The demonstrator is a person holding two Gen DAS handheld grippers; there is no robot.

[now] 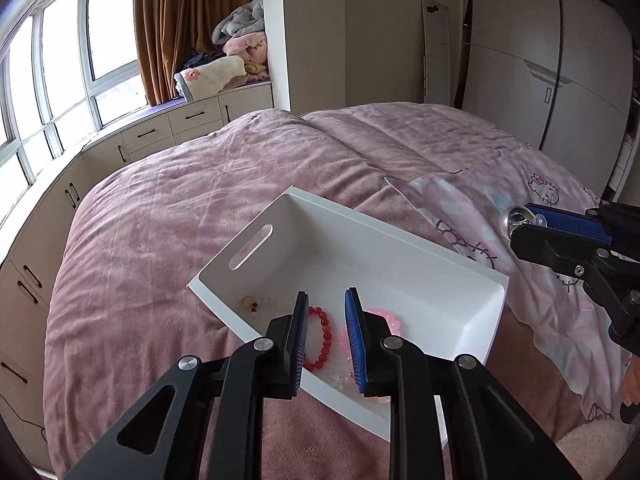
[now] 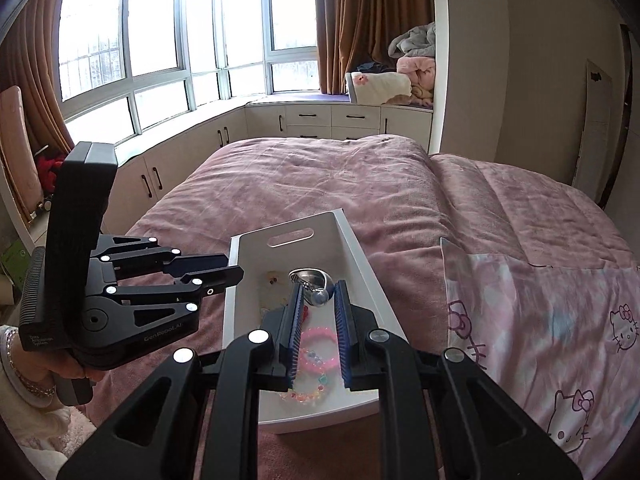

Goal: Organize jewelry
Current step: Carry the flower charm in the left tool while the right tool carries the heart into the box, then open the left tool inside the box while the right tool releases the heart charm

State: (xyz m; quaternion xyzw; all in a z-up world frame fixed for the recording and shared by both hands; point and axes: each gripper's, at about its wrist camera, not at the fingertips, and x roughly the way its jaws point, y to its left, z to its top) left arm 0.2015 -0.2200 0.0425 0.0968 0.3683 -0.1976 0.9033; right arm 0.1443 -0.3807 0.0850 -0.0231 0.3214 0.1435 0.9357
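Note:
A white tray [image 1: 420,280] lies on the pink bed, also in the right wrist view [image 2: 360,256]. In it lie a red bead bracelet [image 1: 325,338], a pink bead bracelet [image 1: 390,320], shown too in the right wrist view [image 2: 318,350], a pastel bracelet [image 2: 306,394] and small pieces [image 1: 252,303]. My left gripper [image 1: 326,302] is open and empty over the tray's near end. My right gripper [image 2: 318,294] is shut on a silver bracelet [image 2: 310,278] with a clear bead, held above the tray; it appears at the right of the left wrist view [image 1: 520,220].
The pink blanket [image 1: 200,208] covers the bed. A Hello Kitty pillowcase [image 2: 560,340] lies right of the tray. Cabinets [image 2: 312,120] and a window seat with folded bedding [image 2: 400,76] run along the far wall. A wardrobe [image 1: 540,60] stands at the right.

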